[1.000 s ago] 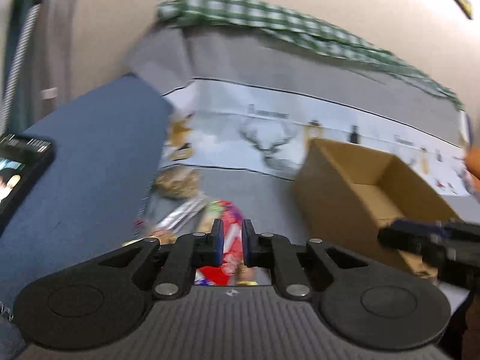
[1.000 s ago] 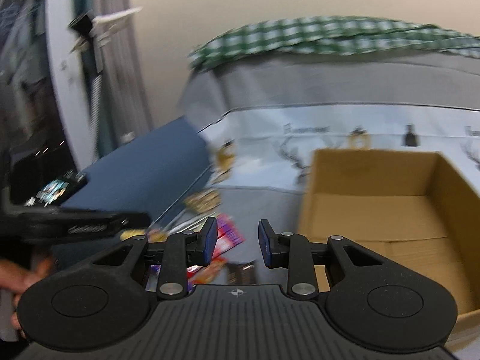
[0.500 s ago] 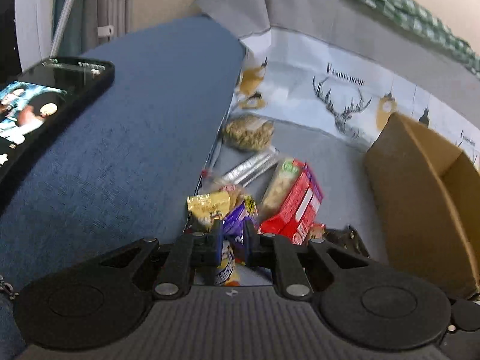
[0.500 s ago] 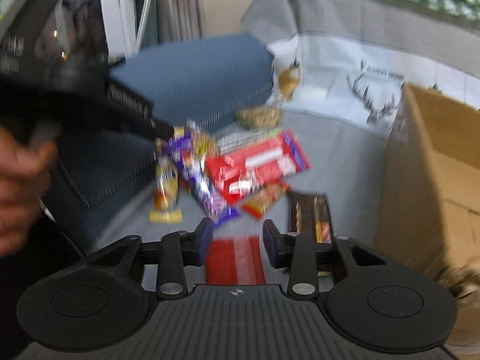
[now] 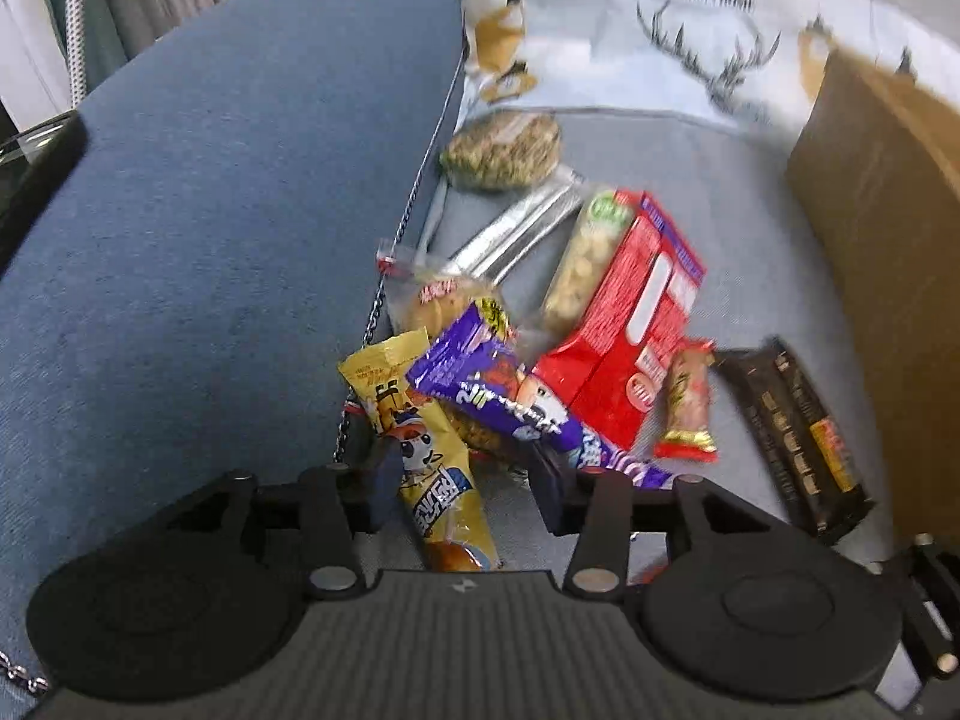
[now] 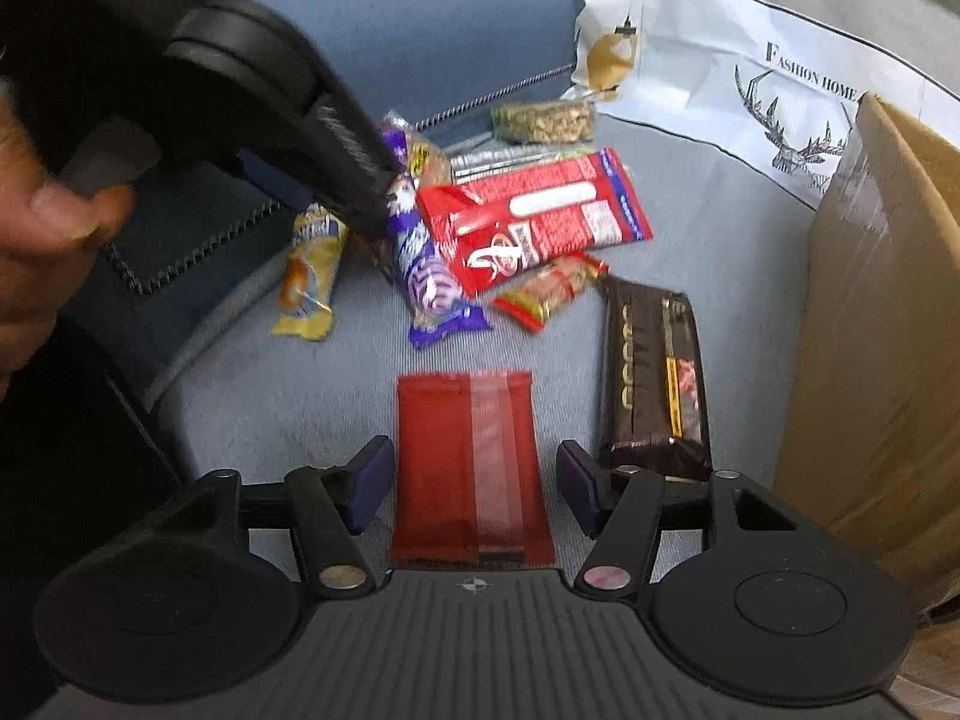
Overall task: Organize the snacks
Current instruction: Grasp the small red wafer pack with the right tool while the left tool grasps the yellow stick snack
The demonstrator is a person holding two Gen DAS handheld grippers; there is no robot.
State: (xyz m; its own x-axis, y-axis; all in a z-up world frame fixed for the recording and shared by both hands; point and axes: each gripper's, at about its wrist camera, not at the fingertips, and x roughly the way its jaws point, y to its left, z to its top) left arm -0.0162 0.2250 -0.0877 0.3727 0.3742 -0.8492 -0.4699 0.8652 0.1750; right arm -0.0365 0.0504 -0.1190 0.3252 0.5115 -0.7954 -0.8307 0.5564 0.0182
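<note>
Left gripper (image 5: 462, 495): jaws opening, spread to either side of the yellow snack packet (image 5: 423, 450), pads not pressing on it; the purple wrapper (image 5: 504, 396) lies just past the right finger.
Right gripper (image 6: 471, 489): jaws opening, standing apart around the flat red packet (image 6: 471, 468), with a gap on each side, nothing clamped.
Snack pile: on the grey cushion (image 6: 336, 396), between the blue armrest (image 5: 210, 210) and the cardboard box (image 6: 882, 312); the red box (image 5: 630, 324), a small red-and-gold bar (image 5: 687, 402) and a dark chocolate packet (image 5: 792, 426) lie close together.
Left view only: a clear bag of pale puffs (image 5: 582, 264) leaning on the red box, a silver wrapper (image 5: 516, 234), a round seed-covered snack (image 5: 501, 147), a cookie bag (image 5: 438, 300), and a phone edge (image 5: 30, 174) on the armrest.
Right view only: the flat red packet in full, the person's hand (image 6: 42, 252) on the left gripper's handle, and "FASHION HOME" lettering with a stag on the white cloth (image 6: 750, 60).
Change from a second ago: both views then looked out at the sofa back and into the box; both now tilt down onto the snacks.
Change in jaws: the left was nearly together, the right was narrow; both are wider now.
Change in box: it has slid to the right edge of both views.
</note>
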